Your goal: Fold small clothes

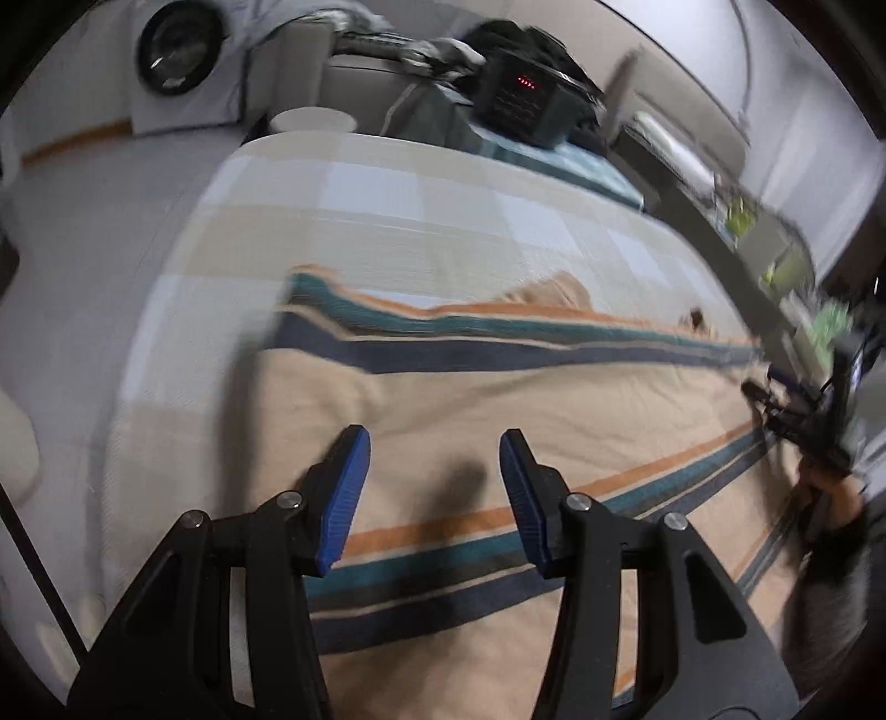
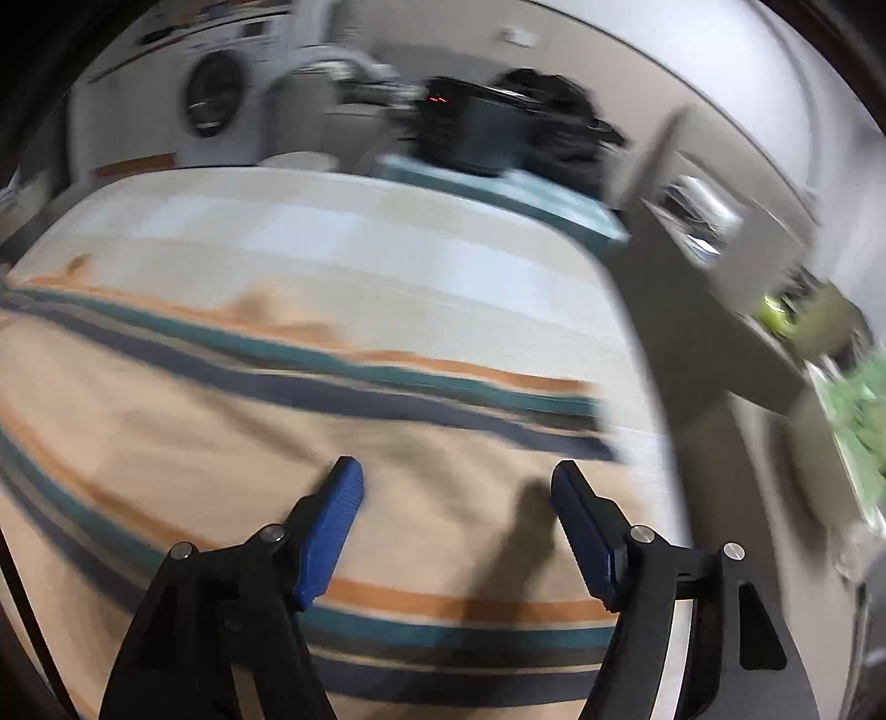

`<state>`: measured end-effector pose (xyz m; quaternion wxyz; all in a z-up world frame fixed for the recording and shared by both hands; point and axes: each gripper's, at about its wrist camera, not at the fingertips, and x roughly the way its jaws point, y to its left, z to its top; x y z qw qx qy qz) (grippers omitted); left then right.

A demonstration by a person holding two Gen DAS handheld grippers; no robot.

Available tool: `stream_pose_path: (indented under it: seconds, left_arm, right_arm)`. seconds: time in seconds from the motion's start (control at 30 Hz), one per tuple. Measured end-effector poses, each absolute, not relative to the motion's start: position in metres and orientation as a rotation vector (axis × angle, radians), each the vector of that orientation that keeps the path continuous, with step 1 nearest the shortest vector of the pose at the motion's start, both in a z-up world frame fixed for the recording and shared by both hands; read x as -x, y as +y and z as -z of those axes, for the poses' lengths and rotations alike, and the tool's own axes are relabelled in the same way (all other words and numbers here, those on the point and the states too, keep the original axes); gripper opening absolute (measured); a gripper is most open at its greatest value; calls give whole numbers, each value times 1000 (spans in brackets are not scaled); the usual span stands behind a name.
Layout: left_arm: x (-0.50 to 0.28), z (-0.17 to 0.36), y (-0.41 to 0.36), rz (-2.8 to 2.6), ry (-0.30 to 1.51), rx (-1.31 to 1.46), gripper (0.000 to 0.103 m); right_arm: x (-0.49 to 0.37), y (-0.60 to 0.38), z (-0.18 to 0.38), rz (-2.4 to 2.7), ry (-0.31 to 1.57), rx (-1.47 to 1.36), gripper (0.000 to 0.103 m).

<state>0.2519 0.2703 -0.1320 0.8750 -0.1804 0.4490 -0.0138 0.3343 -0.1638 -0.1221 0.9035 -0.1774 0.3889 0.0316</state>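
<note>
1. The left gripper [image 1: 434, 443] and the right gripper [image 2: 457, 476] both hover with jaws spread, holding nothing.
2. The striped shirt [image 1: 498, 399] lies flat on the checked table [image 1: 387, 205].
3. A black box [image 1: 520, 99] and a washing machine [image 1: 177, 50] stand behind.

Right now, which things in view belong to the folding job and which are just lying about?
Job: striped garment, left gripper, right gripper, checked cloth under the garment.

Lying about: washing machine, black device with red lights, green items.

Peach garment [image 1: 498, 399] with teal, navy, orange stripes lies flat.
</note>
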Motion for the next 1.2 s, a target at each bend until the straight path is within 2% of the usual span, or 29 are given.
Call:
stream_pose_path:
  seconds: [0.13,0.33,0.47,0.8,0.93,1.2]
  left_arm:
    - [-228,123,291,-97,927,375,46]
    - [-160,106,300,-161,944,412,46]
    - [-104,103,296,-172,955,456,46]
    - [9,121,271,-75,981,732,48]
    - [30,134,263,11,953,855,48]
    - [5,159,274,9,875,1050,48]
  right_arm:
    - [-329,-186,114,-16,804,296,69]
    - [-266,-165,82,-198,736,230,70]
    - [-215,-145,70,-327,710,215,79]
    - [-108,-72,69,-493,648,284,80]
    - [-84,-49,74,-538,643,316,80]
    - [-64,-3,87,-626,654,340,80]
